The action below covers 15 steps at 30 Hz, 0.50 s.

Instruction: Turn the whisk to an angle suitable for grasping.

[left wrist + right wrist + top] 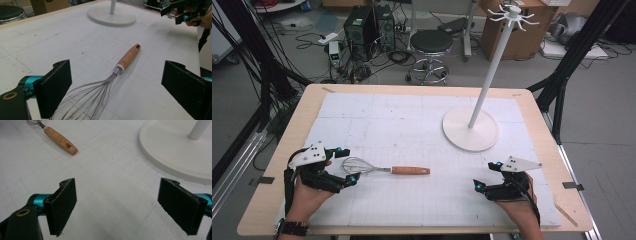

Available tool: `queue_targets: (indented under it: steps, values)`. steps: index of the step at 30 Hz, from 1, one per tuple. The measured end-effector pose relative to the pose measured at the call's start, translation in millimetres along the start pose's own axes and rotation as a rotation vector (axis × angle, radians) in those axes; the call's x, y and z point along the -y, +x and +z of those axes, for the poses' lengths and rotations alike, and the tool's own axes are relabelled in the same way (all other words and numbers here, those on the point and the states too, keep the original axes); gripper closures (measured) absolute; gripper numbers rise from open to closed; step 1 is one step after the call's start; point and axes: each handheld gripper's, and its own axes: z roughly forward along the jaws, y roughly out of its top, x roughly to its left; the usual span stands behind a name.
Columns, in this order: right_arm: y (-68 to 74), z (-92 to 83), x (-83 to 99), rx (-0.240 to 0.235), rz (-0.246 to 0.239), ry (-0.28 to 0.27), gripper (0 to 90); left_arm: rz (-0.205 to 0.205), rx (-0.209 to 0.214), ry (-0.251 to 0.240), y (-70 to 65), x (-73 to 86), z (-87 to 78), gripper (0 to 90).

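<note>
A wire whisk [382, 169] with a wooden handle [410, 170] lies flat on the white mat, wire head toward the left. My left gripper [346, 166] is open, its jaws either side of the wire head without touching it. In the left gripper view the whisk [110, 77] runs away between the wide-apart jaws of the left gripper [116, 91]. My right gripper [487, 175] is open near the front right of the mat, holding nothing. In the right gripper view the whisk handle [60, 140] lies far off at upper left, beyond the right gripper [117, 207].
A white hanging stand [470, 127] with a round base, tall pole and hooked top [512, 13] stands at the back right of the mat. The wooden table edge [292, 127] frames the mat. A stool [431, 46] and computer gear sit on the floor behind.
</note>
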Motion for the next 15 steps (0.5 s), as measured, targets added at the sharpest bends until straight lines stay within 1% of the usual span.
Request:
queue_targets:
  steps: [2,5,6,8,10,13,15]
  values:
    - [-1.5,1.4,1.7,0.004,0.003,0.007,11.0,0.001,0.003,0.003,0.3,0.2,0.4,9.8]
    - [-2.2,2.5,2.3,-0.006,-0.003,0.004,9.1,0.002,0.007,0.002,-0.6,0.2,1.5,9.8]
    - [-2.4,2.5,2.0,-0.004,-0.009,0.003,7.3,0.003,0.008,0.005,-1.2,0.3,1.9,9.8]
    - [-2.2,3.0,0.9,0.002,0.0,-0.002,1.1,0.009,0.011,0.01,-2.3,0.8,3.0,9.8]
    - [-2.5,2.9,-0.2,-0.007,0.008,-0.01,1.0,0.007,0.013,0.015,-3.2,2.3,4.2,9.8]
    - [-1.9,4.5,-2.1,-0.011,0.002,-0.022,0.5,0.006,0.012,0.024,-3.4,4.1,4.9,9.8]
    - [-0.4,5.8,-3.3,-0.015,-0.003,-0.023,0.4,0.007,0.015,0.018,-3.6,3.9,4.9,9.8]
